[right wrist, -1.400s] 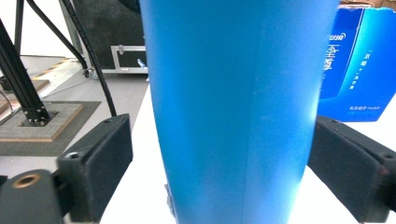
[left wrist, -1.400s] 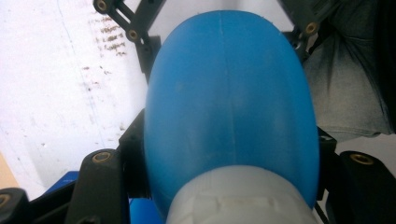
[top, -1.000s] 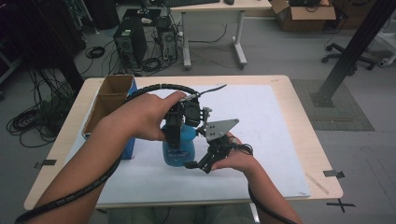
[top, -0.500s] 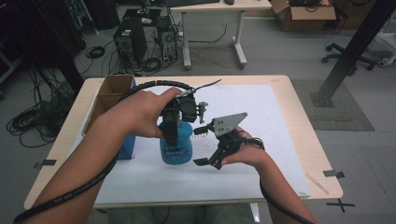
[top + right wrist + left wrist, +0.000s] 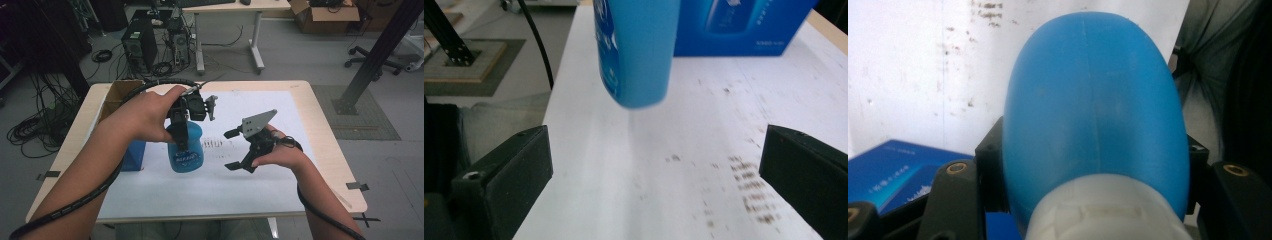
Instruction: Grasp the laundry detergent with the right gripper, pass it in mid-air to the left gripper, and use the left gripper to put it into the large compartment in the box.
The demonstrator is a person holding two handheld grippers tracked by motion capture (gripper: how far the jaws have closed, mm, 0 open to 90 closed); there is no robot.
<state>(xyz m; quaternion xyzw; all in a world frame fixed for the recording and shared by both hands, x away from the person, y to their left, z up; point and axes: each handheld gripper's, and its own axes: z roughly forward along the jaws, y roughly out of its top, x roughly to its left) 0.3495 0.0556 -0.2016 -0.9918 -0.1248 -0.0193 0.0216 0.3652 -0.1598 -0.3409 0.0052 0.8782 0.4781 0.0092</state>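
Observation:
A blue plastic bottle [image 5: 186, 150] with a white neck hangs just above the white sheet [image 5: 280, 120], held near its top. My left gripper [image 5: 181, 126] is shut on that neck, pointing down. In the left gripper view the bottle [image 5: 1093, 100] bulges between the two jaws of the left gripper [image 5: 1093, 160]. My right gripper [image 5: 228, 150] stands open to the right of the bottle, apart from it, its jaws facing it. The right gripper view has the bottle's lower end [image 5: 639, 55] ahead of the wide, empty right gripper [image 5: 656, 165].
A blue carton [image 5: 132, 155] lies on the sheet just left of the bottle, also seen as the carton [image 5: 744, 25] behind it. An open cardboard box [image 5: 120, 92] sits at the table's far left. The sheet carries dark smudges [image 5: 215, 144] near the middle.
My right gripper has drawn away from the bottle to the right and risen a little. The left gripper and the bottle have hardly moved.

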